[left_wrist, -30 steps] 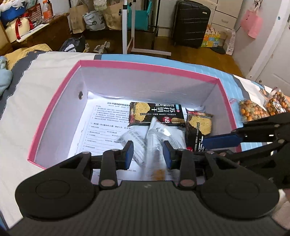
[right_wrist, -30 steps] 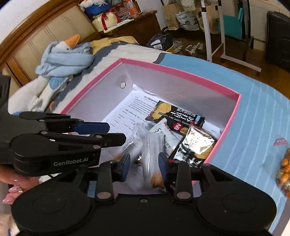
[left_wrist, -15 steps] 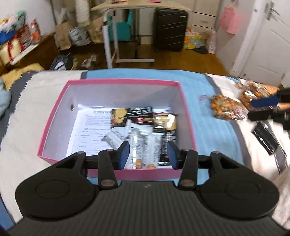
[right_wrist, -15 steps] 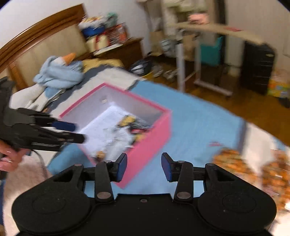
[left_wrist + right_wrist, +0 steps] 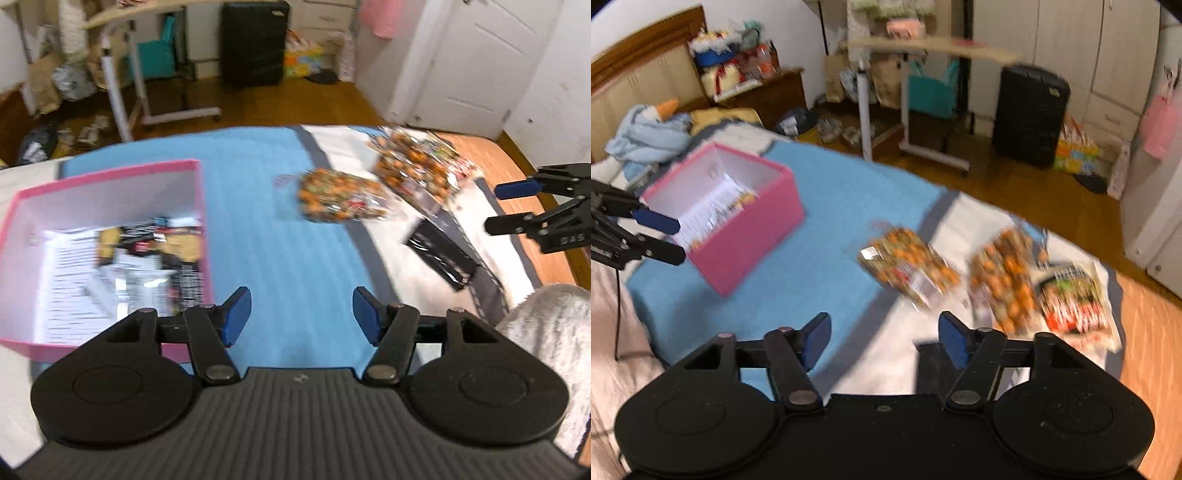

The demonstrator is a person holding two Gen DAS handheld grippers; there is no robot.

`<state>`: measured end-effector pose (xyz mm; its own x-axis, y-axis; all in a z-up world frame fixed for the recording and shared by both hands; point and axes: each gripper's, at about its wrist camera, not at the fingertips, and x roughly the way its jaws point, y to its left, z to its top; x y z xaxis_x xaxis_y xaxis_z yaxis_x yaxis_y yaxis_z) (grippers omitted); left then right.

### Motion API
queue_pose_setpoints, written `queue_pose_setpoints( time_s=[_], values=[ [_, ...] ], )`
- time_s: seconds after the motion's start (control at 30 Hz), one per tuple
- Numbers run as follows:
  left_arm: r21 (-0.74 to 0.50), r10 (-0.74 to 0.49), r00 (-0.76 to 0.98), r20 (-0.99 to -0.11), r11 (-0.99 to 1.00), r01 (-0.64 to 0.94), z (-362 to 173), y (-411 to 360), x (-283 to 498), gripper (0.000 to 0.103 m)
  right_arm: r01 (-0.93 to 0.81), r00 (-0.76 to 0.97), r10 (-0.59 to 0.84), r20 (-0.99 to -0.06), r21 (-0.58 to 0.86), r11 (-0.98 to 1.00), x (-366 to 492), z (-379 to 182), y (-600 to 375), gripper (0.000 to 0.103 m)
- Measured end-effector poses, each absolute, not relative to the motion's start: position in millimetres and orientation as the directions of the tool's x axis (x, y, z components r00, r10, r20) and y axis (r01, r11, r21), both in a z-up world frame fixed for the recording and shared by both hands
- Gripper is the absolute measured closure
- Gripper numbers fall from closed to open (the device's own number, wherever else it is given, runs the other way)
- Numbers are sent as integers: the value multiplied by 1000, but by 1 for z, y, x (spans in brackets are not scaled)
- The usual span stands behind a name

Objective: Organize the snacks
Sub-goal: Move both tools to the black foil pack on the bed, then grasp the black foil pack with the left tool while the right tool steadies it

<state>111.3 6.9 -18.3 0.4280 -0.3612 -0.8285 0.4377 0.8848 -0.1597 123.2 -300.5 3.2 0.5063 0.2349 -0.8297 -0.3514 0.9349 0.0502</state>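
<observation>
A pink box (image 5: 201, 206) (image 5: 753, 236) sits on the blue bedspread with several snack packets (image 5: 162, 251) lying inside on a printed sheet. Two clear bags of orange snacks (image 5: 340, 197) (image 5: 421, 170) (image 5: 908, 264) (image 5: 1004, 280) lie to its right, with a black packet (image 5: 439, 254) and a red-and-green packet (image 5: 1075, 299) nearby. My left gripper (image 5: 301, 317) is open and empty above the bedspread beside the box. My right gripper (image 5: 884, 334) is open and empty, above the bed near the snack bags; it also shows in the left wrist view (image 5: 517, 205).
A grey fluffy cushion (image 5: 546, 317) lies at the right. A blue plush toy (image 5: 650, 129) lies at the head of the bed. A rolling desk (image 5: 905, 92), a black suitcase (image 5: 1030, 114) and floor clutter stand beyond the bed.
Both grippers have let go of clear packets into the box, opened wide, and swung right, away from the box toward the loose snack bags.
</observation>
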Motion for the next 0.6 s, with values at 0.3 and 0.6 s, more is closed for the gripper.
queue_pose_setpoints(
  time_s=[0.3, 0.6],
  values=[
    [-263, -440, 310, -843, 839, 476, -66, -69, 120, 39, -381, 344, 207, -916, 66, 922, 139, -50, -322, 30],
    [-407, -540, 193, -820, 785, 467, -115, -136, 141, 41, -447, 246, 188, -951, 60, 892, 139, -92, -322, 30]
  ],
)
